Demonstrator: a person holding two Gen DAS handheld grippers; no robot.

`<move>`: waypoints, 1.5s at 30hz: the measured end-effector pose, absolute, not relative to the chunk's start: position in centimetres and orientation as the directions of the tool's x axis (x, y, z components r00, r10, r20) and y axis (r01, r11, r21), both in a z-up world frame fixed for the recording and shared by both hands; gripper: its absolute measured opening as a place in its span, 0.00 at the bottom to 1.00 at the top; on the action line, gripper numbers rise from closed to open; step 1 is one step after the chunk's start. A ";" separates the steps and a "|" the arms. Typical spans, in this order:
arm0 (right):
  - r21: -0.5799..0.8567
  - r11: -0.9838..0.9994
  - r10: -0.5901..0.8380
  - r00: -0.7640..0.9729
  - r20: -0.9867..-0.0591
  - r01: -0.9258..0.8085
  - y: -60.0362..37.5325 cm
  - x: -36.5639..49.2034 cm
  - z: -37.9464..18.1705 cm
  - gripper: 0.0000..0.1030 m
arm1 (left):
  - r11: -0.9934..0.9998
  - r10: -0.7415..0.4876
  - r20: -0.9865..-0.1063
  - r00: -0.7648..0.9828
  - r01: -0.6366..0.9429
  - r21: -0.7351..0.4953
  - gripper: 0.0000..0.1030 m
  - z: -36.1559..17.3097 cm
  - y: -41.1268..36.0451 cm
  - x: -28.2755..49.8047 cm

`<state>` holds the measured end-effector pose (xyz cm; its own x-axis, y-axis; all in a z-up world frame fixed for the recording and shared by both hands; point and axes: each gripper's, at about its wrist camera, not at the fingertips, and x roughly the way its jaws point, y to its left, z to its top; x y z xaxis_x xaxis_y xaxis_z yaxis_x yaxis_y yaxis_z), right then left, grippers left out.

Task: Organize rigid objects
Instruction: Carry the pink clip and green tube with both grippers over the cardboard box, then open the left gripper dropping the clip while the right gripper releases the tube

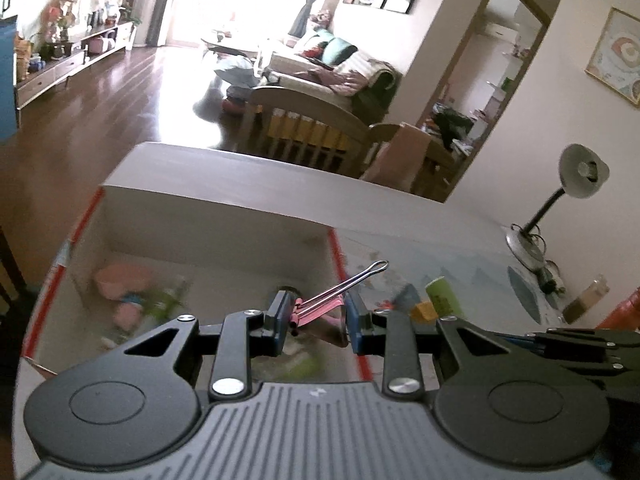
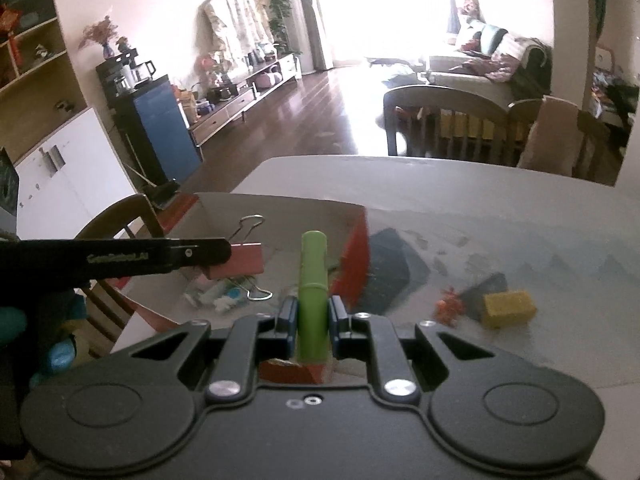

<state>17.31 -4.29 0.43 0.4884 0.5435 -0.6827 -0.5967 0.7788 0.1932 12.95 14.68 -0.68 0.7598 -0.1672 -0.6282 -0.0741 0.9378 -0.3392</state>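
My left gripper [image 1: 318,318] is shut on a pink binder clip [image 1: 320,309], its wire handles pointing up to the right, held above the open cardboard box [image 1: 216,208]. The clip [image 2: 240,259] and the left gripper also show at the left of the right wrist view. My right gripper [image 2: 314,318] is shut on a green cylindrical tube [image 2: 313,288], held upright near the box's red-taped right edge [image 2: 354,256]. The tube also shows in the left wrist view [image 1: 442,294]. Blurred pink and green items [image 1: 128,292] lie inside the box.
On the table [image 2: 480,216] right of the box lie a yellow block [image 2: 508,307], a small orange object [image 2: 450,306] and dark flat pieces [image 2: 390,268]. A desk lamp [image 1: 560,200] stands at the far right. Chairs [image 2: 444,120] stand beyond the table.
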 end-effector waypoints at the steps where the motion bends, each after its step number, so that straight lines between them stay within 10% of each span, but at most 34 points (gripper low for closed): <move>1: 0.189 0.777 0.543 0.489 -0.682 -0.600 -3.7 17.3 0.4 0.14 | 0.938 -0.163 -0.628 0.761 -0.078 -0.338 0.28 -0.7 15.3 12.9; 45: -0.057 0.735 0.310 0.410 -0.858 -0.676 10.4 24.5 -10.4 0.14 | 0.979 -0.006 -0.795 0.607 -0.158 -0.128 0.28 -9.8 24.9 19.9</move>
